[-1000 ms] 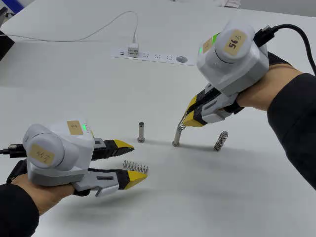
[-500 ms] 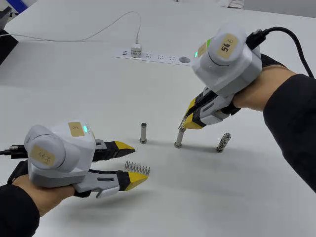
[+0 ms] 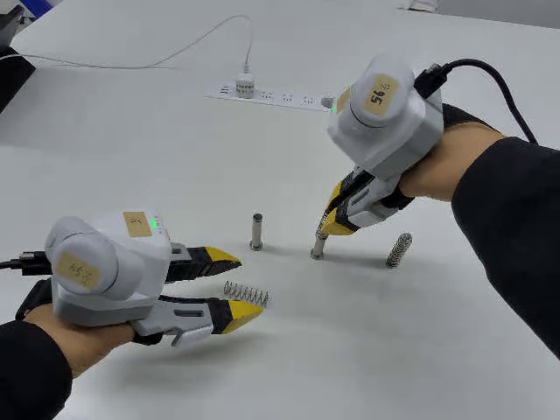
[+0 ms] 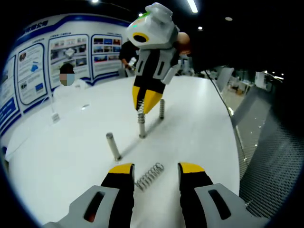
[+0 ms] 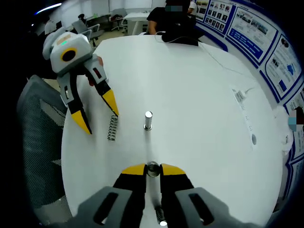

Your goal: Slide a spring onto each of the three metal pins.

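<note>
A: Right on the action: the held spring [image 4: 140, 114] hangs from the tips of the right hand-held gripper [image 3: 330, 223], and its lower coils meet the top of the middle pin [image 4: 142, 129]. The lower shaft of that pin is bare.

B: And the grip itself?

A: Clenched on that spring. In the right gripper view the two yellow tips pinch in from both sides, with the coil seen end-on between them.

B: Where does the pin stand?

A: Mid-counter, well away from every edge of the white counter [image 3: 175, 175]. It's the centre of a row of three. Toward the left edge stands the bare pin [image 3: 256, 232], upright, nothing on it. Toward the right edge there's a standing spring [image 3: 399, 249], up on end and leaning a little. Whether a pin runs inside it, I cannot tell.

B: What about the other hand?

A: The left hand-held gripper [image 4: 156, 167] sits closer to the near edge, released, jaws spread wide. The loose spring [image 3: 246, 294] lies flat on the counter just ahead of the gap between the tips, touching neither as far as the left gripper view shows.

B: Anything beyond the row?

A: Out toward the far edge, a white power strip [image 3: 278, 96] lies flat, with a plug in it and a thin cable [image 3: 175, 57] trailing off toward the far left corner.
</note>
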